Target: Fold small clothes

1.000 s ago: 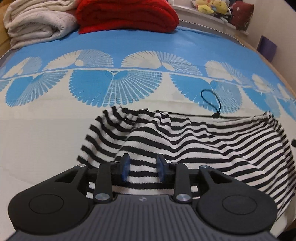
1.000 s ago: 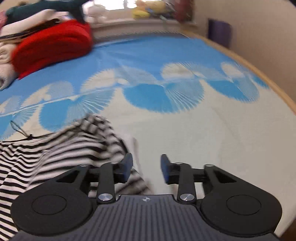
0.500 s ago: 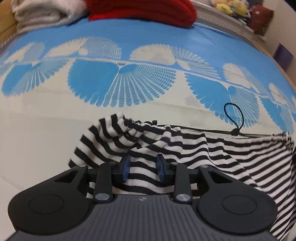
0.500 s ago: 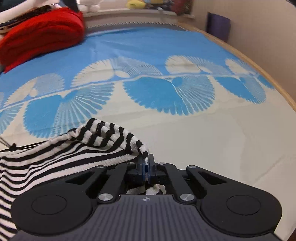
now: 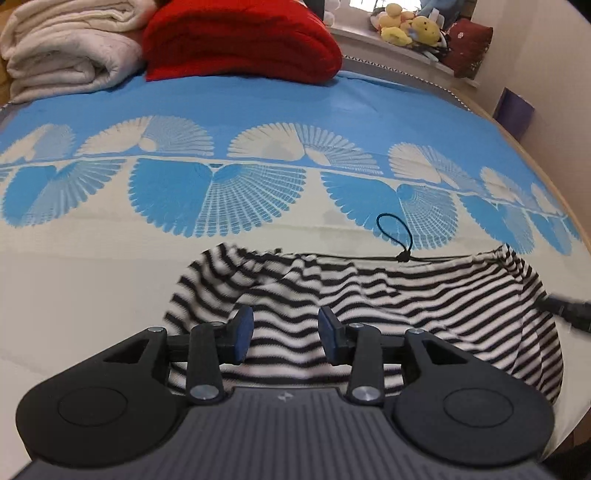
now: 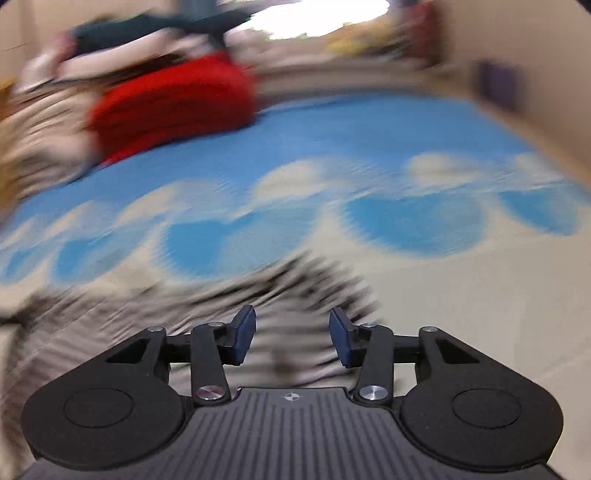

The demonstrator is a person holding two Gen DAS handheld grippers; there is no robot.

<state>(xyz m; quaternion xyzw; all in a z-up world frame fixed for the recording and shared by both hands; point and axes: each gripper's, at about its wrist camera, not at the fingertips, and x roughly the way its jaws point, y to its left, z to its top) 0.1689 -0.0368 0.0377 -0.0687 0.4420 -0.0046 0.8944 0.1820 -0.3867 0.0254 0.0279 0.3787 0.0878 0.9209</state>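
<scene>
A black-and-white striped garment (image 5: 388, 306) lies bunched on the blue and cream bedspread (image 5: 258, 122), with a thin black cord loop (image 5: 393, 236) at its far edge. My left gripper (image 5: 284, 334) is open just above the garment's near part, with nothing between the pads. In the blurred right wrist view my right gripper (image 6: 291, 334) is open over the striped garment (image 6: 229, 295), holding nothing. The tip of the right gripper shows at the garment's right end in the left wrist view (image 5: 565, 310).
A folded cream blanket (image 5: 62, 48) and a red blanket (image 5: 240, 40) lie at the far end of the bed. Soft toys (image 5: 410, 26) sit on the sill behind. The bed's wooden edge (image 5: 554, 177) runs along the right, with a wall beyond.
My right gripper, shut on the garment's corner half a second ago, has let go and opened, and is moving fast. My left gripper stays open and has pulled back slightly.
</scene>
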